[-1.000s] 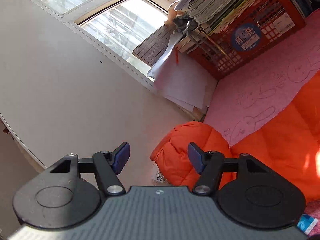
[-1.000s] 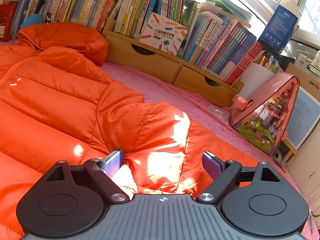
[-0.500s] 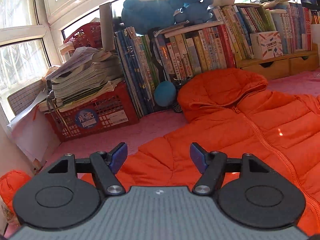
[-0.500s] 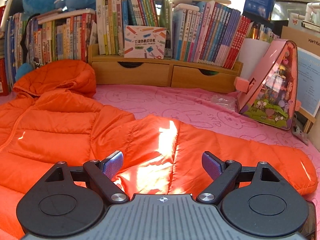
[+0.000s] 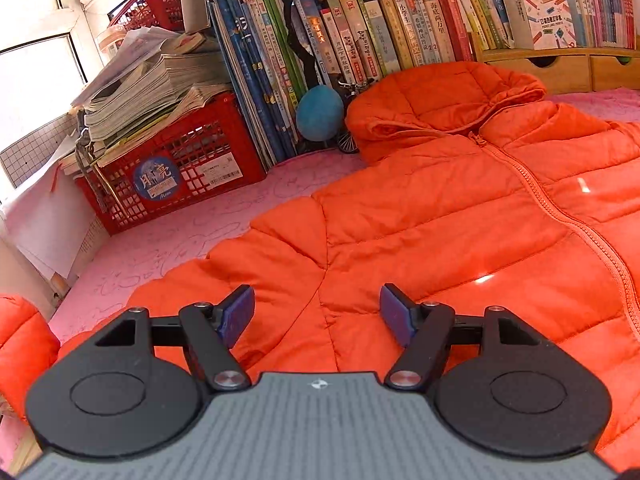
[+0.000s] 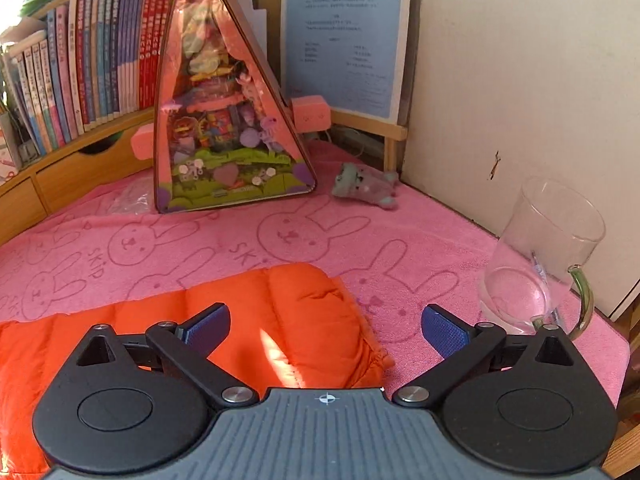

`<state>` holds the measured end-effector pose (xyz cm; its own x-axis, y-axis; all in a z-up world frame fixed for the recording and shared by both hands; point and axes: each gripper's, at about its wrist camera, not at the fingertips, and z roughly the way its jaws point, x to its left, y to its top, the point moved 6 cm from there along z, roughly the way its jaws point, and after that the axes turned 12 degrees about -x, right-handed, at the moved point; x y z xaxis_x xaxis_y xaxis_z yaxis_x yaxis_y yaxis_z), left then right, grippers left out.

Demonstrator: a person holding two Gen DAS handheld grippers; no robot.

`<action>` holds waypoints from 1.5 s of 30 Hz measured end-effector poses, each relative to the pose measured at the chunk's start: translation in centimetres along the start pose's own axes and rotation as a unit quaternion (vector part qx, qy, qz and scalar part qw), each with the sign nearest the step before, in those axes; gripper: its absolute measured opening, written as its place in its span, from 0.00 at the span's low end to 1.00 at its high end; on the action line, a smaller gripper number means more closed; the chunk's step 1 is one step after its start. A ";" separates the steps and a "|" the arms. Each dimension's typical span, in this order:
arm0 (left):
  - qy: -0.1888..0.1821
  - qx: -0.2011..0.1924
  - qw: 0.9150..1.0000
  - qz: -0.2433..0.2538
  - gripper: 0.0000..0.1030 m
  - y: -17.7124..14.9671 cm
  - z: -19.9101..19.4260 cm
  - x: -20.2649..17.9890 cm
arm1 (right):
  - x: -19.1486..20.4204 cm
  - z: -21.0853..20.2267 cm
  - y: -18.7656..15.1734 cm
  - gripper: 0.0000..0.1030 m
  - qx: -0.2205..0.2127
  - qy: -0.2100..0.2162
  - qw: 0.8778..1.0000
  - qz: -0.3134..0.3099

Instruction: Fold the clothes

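An orange puffer jacket (image 5: 460, 216) lies spread front up on a pink bunny-print cloth (image 5: 168, 240), zipper shut, hood (image 5: 444, 100) toward the books. My left gripper (image 5: 316, 312) is open and empty, just above the jacket's left sleeve and shoulder. In the right wrist view the end of the other sleeve (image 6: 288, 320) lies flat on the pink cloth (image 6: 240, 240). My right gripper (image 6: 324, 326) is open and empty, hovering over the sleeve's cuff.
A red crate (image 5: 172, 168) of papers and a row of books (image 5: 360, 48) stand behind the jacket. A triangular toy case (image 6: 224, 120), a small plush (image 6: 366, 186) and a glass mug (image 6: 540, 260) stand near the right sleeve, by a wall (image 6: 520, 80).
The left gripper swung from the wall and window toward the jacket and came closer over its left sleeve. The right gripper swung right, from the jacket body to the sleeve cuff.
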<state>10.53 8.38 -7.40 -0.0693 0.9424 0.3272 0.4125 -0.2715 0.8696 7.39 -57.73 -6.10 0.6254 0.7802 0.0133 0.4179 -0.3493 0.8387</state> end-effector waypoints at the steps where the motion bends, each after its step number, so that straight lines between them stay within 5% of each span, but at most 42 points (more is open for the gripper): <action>1: 0.002 0.000 1.000 0.002 0.68 -0.1 0.1 -0.1 | 0.0 0.6 -0.5 1.00 0.012 0.010 1.000 -0.005; 4: 0.010 -0.002 1.000 0.015 0.68 -0.2 0.1 -0.6 | 1.0 1.4 -1.6 0.98 0.033 0.053 0.998 -0.018; 7: 0.015 -0.001 1.000 0.020 0.68 -0.3 0.2 -0.9 | 2.8 1.3 -2.2 0.78 0.029 0.085 0.995 -0.034; 9: 0.016 0.001 1.000 0.020 0.68 -0.3 0.3 -1.0 | 3.8 0.7 -2.1 0.42 0.019 0.103 0.993 -0.049; 11: 0.018 0.004 1.000 0.017 0.68 -0.2 0.5 -1.0 | 4.3 0.1 -1.7 0.21 0.014 0.120 0.992 -0.035; 15: 0.022 0.006 1.000 0.019 0.68 0.1 0.7 -1.5 | 4.3 -0.1 -0.5 0.14 -0.016 0.090 0.995 -0.048; 22: -0.007 -0.002 1.000 0.024 0.68 1.0 0.7 -4.0 | 3.5 1.7 0.4 0.12 -0.047 0.017 0.993 -0.108; 31: -0.026 -0.008 0.999 0.017 0.68 1.7 1.0 -5.6 | 2.9 4.5 1.1 0.13 -0.052 -0.027 0.989 -0.138; 34: -0.019 -0.014 0.999 0.021 0.70 1.7 0.8 -4.9 | 3.4 3.3 1.0 0.27 -0.081 -0.035 0.984 -0.155; 36: 0.001 -0.020 0.999 0.030 0.71 1.6 0.9 -3.7 | 3.9 1.4 1.3 0.58 -0.116 -0.035 0.977 -0.175; 37: 0.015 -0.021 0.999 0.035 0.71 1.5 1.0 -2.9 | 4.3 0.2 1.5 0.63 -0.137 -0.034 0.972 -0.186; 41: 0.067 -0.004 0.998 0.020 0.72 0.4 2.1 1.6 | 5.5 -4.1 3.0 0.67 -0.188 -0.016 0.964 -0.189; 45: 0.125 0.014 0.992 0.009 0.75 -1.3 3.0 5.7 | 7.4 -7.9 4.3 0.73 -0.201 0.063 0.969 -0.132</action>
<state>12.30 14.72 -7.78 -0.2830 0.8583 0.4280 0.4410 -0.2798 0.8528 8.56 -49.35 1.89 0.4366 0.8805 -0.1849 0.2458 0.0809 0.9659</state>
